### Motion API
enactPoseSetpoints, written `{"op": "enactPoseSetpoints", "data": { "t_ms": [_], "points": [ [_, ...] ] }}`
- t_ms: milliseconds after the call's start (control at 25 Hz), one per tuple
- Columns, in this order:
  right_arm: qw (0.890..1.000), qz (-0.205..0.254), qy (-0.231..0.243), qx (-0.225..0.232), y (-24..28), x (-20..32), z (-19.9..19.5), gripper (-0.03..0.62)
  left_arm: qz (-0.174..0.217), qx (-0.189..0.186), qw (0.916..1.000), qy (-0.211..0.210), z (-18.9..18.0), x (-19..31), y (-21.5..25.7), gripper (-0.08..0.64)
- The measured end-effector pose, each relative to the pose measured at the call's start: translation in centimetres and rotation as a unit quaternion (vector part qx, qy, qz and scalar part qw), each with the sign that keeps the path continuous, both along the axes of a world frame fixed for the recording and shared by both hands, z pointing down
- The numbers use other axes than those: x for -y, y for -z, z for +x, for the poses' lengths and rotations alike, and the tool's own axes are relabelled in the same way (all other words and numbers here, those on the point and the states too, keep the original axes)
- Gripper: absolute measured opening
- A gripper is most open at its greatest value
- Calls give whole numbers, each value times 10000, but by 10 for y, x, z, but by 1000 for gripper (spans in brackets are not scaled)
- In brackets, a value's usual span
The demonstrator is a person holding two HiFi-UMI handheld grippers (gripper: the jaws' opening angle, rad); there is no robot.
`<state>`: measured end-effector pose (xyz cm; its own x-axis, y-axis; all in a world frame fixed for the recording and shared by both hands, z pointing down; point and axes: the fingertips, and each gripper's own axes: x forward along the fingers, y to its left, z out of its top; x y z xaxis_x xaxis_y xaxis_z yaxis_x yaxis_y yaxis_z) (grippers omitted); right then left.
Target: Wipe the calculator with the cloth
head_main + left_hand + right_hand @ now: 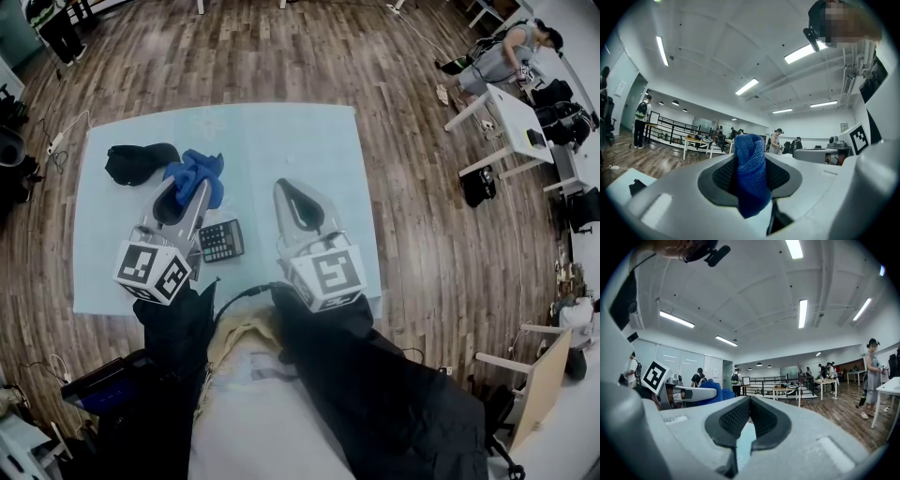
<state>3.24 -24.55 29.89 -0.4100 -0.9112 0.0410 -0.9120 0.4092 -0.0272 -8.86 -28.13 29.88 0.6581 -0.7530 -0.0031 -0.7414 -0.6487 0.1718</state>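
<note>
In the head view a dark calculator [221, 240] lies flat on the pale blue table [281, 141], near its front edge and between my two grippers. The left gripper [194, 185] is shut on a blue cloth [197, 173], which bunches out past its tips, beyond and to the left of the calculator. The left gripper view shows that cloth [751, 180] pinched between the jaws of the left gripper [751, 161], which is raised and pointing across the room. The right gripper [286, 186] is shut, holds nothing, and hovers right of the calculator. Its tips [750, 399] touch.
A black bundle [139, 161] lies on the table's left side, next to the blue cloth. White desks [511, 117] with bags and a person [506, 54] stand far right. A cable and power strip [58, 139] lie on the wood floor at left.
</note>
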Motion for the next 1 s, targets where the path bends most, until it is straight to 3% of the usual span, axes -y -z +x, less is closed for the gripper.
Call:
{"op": "enactPoseSetpoints", "data": {
  "t_ms": [1000],
  "points": [
    [10000,-45,82,25,-1,0,-4,0,-47,32,10000,27,-1,0,-5,143]
  ]
}}
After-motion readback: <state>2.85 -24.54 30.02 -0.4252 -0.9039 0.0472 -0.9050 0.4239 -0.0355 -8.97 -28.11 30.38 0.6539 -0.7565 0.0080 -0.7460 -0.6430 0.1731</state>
